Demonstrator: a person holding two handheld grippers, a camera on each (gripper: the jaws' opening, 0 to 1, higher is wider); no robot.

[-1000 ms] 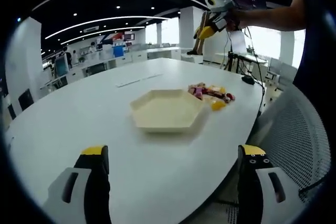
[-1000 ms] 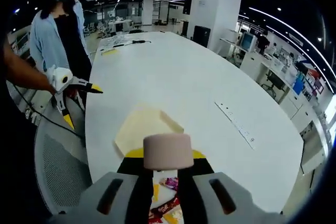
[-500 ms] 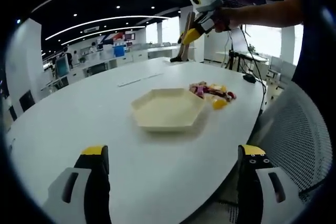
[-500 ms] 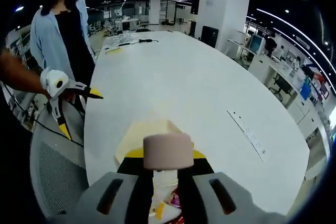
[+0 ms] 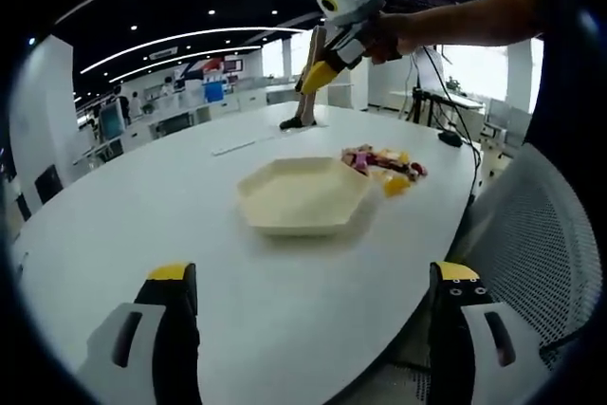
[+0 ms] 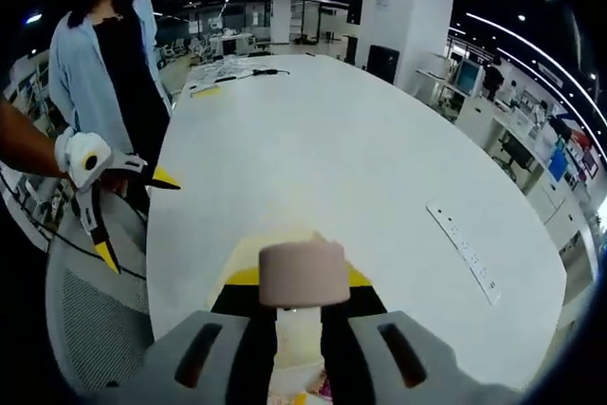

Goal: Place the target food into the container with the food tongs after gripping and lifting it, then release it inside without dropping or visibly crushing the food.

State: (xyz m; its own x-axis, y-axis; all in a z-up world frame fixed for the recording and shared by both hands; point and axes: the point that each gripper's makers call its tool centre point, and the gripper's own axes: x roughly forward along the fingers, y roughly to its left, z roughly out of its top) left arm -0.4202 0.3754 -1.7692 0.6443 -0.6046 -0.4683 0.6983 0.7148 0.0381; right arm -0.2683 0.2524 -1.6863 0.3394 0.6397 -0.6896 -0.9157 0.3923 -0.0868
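A cream hexagonal tray (image 5: 302, 198) lies on the white table (image 5: 142, 206), with a small pile of wrapped food (image 5: 383, 164) just right of it. My left gripper (image 5: 313, 274) hangs open and wide at the near table edge, holding nothing. A hand holds my right gripper (image 5: 322, 68) high beyond the tray, shut on brown food tongs (image 5: 305, 101) that point down at the table. In the right gripper view the right gripper (image 6: 302, 282) clamps the tongs' pale pinkish end (image 6: 302, 272), and a corner of the tray (image 6: 275, 246) shows just past it. The left gripper (image 6: 100, 187) stands open at left.
A grey mesh chair (image 5: 536, 234) stands at the table's right edge. A person in a light blue shirt (image 6: 95, 54) stands beside the table. A pale strip (image 6: 465, 251) lies on the table, and small items (image 6: 228, 78) sit at its far end.
My right gripper with the tongs has moved from above the food pile leftward and forward, to beyond the tray. The left gripper has stayed still and open.
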